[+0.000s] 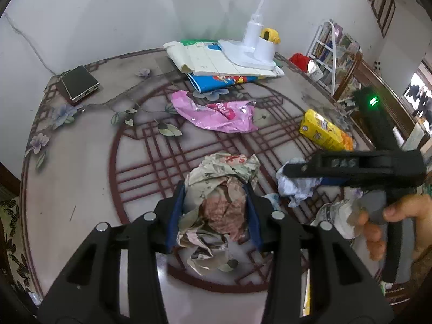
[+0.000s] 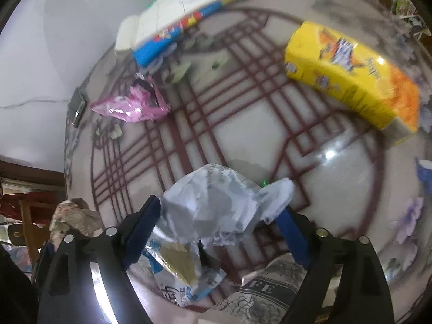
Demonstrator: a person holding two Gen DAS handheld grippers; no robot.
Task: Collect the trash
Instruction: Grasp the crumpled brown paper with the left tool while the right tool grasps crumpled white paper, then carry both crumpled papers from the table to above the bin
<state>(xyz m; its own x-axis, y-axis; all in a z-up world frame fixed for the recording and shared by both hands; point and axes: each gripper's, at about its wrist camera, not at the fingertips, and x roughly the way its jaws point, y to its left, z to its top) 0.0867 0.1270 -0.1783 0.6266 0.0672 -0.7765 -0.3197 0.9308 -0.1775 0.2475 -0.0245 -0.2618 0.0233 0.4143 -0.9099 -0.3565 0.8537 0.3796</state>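
Observation:
In the left wrist view my left gripper (image 1: 214,189) is shut on a crumpled beige and brown paper wad (image 1: 221,208), its blue pads pressing both sides. Whether the wad is off the table I cannot tell. The right gripper (image 1: 297,168), held by a hand, hovers over a crumpled white paper (image 1: 293,189). In the right wrist view my right gripper (image 2: 218,208) stands open with that white paper (image 2: 213,202) between its blue fingers (image 2: 143,229). A pink plastic bag (image 1: 218,113) and a yellow packet (image 1: 324,131) lie farther back on the round patterned table (image 1: 81,162).
Stacked books (image 1: 221,64) with a white lamp base (image 1: 256,46) sit at the back, a phone (image 1: 79,82) at the back left. Below the right gripper lie a blue-and-white foil wrapper (image 2: 183,278) and a printed paper cup (image 2: 270,289). A wooden chair (image 1: 351,73) stands at the right.

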